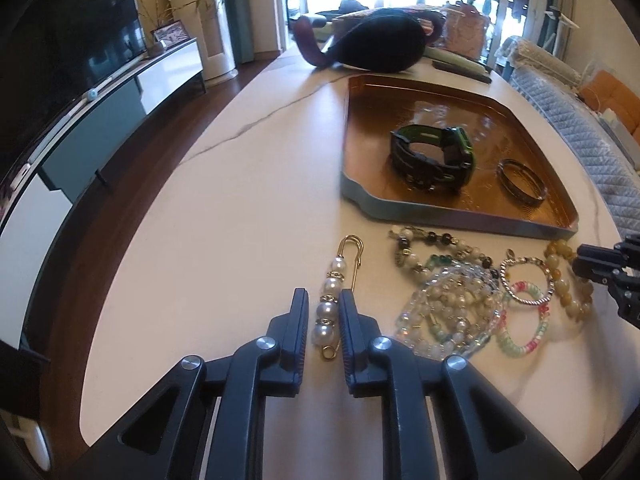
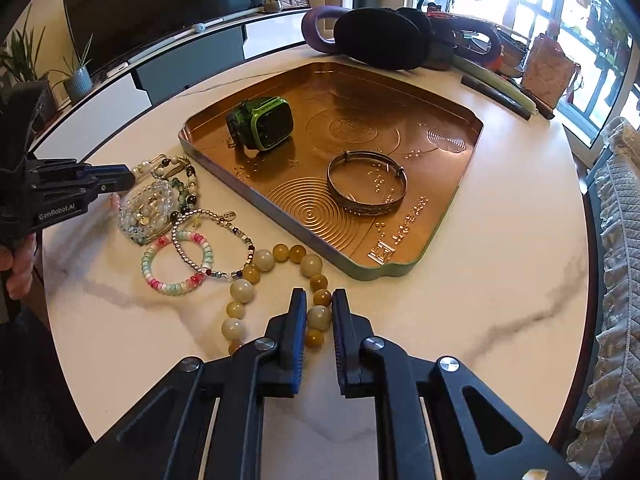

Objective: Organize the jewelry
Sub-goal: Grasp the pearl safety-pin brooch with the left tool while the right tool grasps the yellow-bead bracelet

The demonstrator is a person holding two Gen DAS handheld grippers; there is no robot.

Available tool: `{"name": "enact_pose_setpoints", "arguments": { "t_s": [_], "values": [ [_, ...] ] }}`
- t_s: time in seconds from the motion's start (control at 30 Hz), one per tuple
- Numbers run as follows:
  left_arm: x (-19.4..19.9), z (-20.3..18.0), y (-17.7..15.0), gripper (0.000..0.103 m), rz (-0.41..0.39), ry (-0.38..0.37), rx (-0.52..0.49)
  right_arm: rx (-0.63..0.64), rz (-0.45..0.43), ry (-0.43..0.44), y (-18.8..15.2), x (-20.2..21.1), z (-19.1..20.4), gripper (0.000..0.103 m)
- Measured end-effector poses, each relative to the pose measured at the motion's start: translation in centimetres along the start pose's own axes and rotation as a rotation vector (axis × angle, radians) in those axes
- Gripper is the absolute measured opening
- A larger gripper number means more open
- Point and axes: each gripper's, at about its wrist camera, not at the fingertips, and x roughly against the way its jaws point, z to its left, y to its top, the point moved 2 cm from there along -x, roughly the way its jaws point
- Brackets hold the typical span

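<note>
A copper tray (image 1: pixel 362 128) (image 2: pixel 448 184) holds a green-and-black watch (image 1: pixel 434 156) (image 2: pixel 262 122) and a metal bangle (image 1: pixel 522 180) (image 2: pixel 366 188). In front of it lie a pearl brooch pin (image 1: pixel 330 304), a heap of clear and green bead bracelets (image 1: pixel 452 304) (image 2: pixel 154 204), a silver chain bracelet (image 2: pixel 214 240), a pink-green bead ring (image 2: pixel 176 262) and a yellow stone bead bracelet (image 2: pixel 276 280) (image 1: pixel 568 276). My left gripper (image 1: pixel 324 300) is closed around the pearl pin. My right gripper (image 2: pixel 319 304) is closed around the yellow bead bracelet.
Black earmuffs with a purple band (image 1: pixel 376 40) (image 2: pixel 380 38) lie behind the tray, with dark sticks (image 2: pixel 504 96) beside them. The round marble table's edge (image 1: pixel 132 240) runs on the left. A quilted sofa (image 1: pixel 580 120) stands to the right.
</note>
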Motion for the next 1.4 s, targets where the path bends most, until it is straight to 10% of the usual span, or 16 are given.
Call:
{"name": "enact_pose_setpoints", "arguments": {
  "t_s": [0.27, 0.37, 0.43, 0.57, 0.93, 1.4],
  "values": [
    [-0.9, 1.7, 0.4, 0.062, -0.004, -0.014, 0.068, 0.017, 0.000, -0.049, 0.1, -0.5, 0.2, 0.037],
    [-1.1, 1.7, 0.5, 0.064, -0.015, -0.013, 0.064, 0.000, -0.004, -0.033, 0.1, -0.6, -0.2, 0.038],
    [-1.0, 1.4, 0.5, 0.058, -0.019, -0.022, 0.052, -0.008, -0.005, -0.021, 0.1, -0.7, -0.3, 0.037],
    [-0.6, 0.0, 0.5, 0.012, -0.018, -0.082, 0.006, 0.023, -0.011, 0.002, 0.1, -0.6, 0.4, 0.018],
    [0.8, -0.2, 0.0, 0.012, -0.028, -0.047, 0.023, -0.020, -0.048, 0.018, 0.2, 0.7, 0.6, 0.011],
    [8.8, -2.6, 1.6, 0.012, -0.249, -0.151, -0.022, -0.111, -0.301, 0.088, 2.1, 7.5, -0.6, 0.011]
  ]
}}
